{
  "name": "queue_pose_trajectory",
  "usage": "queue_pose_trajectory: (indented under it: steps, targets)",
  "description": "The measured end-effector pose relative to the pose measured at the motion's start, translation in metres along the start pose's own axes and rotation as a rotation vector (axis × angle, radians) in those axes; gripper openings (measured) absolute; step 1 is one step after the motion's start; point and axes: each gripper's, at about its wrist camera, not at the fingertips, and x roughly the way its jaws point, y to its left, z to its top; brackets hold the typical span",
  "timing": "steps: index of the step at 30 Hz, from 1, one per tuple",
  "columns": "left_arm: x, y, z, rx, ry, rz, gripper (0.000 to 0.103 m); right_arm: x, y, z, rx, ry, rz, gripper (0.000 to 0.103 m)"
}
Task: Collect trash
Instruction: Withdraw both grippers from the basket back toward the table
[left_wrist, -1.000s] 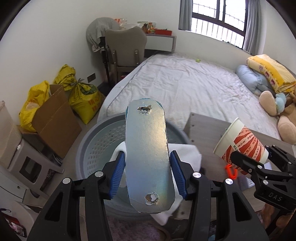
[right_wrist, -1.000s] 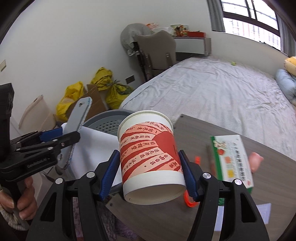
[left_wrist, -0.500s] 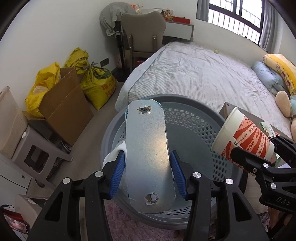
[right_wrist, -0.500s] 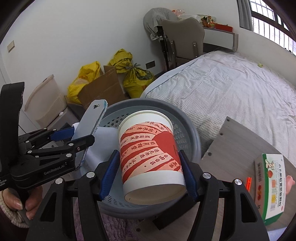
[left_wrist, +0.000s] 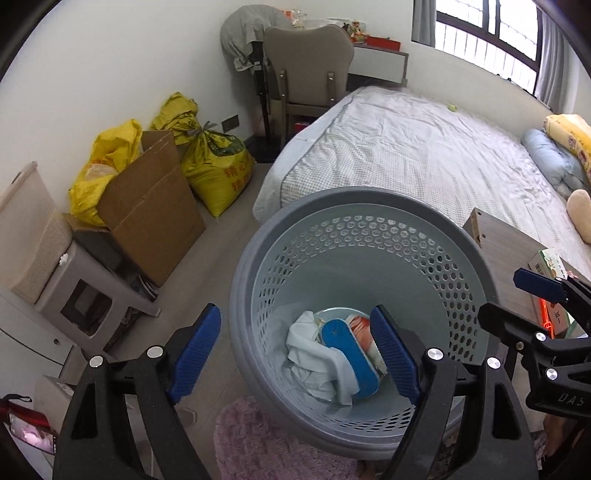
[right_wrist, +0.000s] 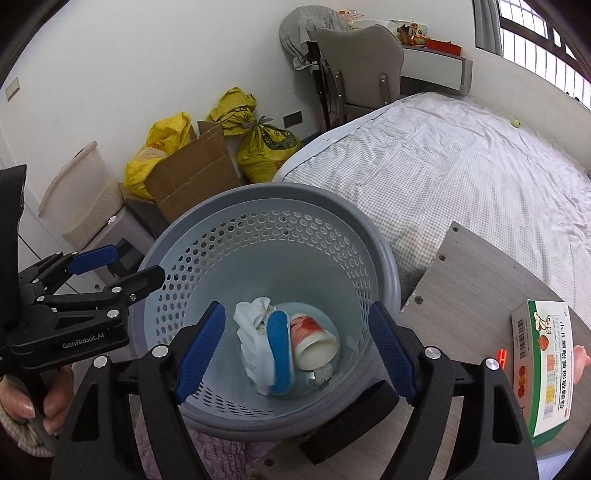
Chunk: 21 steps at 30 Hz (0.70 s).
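Both grippers' jaws have just opened, fingers spread and empty; cup (right_wrist: 314, 341) lies in bin (right_wrist: 384, 258) below. Next, fetch box (right_wrist: 546, 369) beside right gripper (right_wrist: 295, 354); left gripper (left_wrist: 295, 350) waits.

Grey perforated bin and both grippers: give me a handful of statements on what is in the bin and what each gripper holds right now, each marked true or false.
1. The red-printed paper cup lies on its side at the bottom of the grey bin. True.
2. The left gripper grips the blue-edged insole. False: its jaws stand open and empty, having just been opening; the insole lies in the bin.
3. A crumpled white cloth lies in the bin beside the insole. True.
4. The right gripper is shut on the cup. False: it is open and empty, its jaws having just been opening.
5. The green-and-white box is in the bin. False: it lies on the wooden tabletop.
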Motion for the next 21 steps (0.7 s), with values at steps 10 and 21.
queue_pose_trajectory:
  steps: [10, 21]
  targets:
    - [-0.009, 0.0, -0.009, -0.026, -0.013, 0.044, 0.088, -0.01, 0.002, -0.006, 0.008, -0.017, -0.026, 0.076]
    - [-0.023, -0.01, -0.017, -0.03, -0.029, 0.033, 0.088, -0.032, -0.008, -0.018, 0.044, -0.052, -0.05, 0.076]
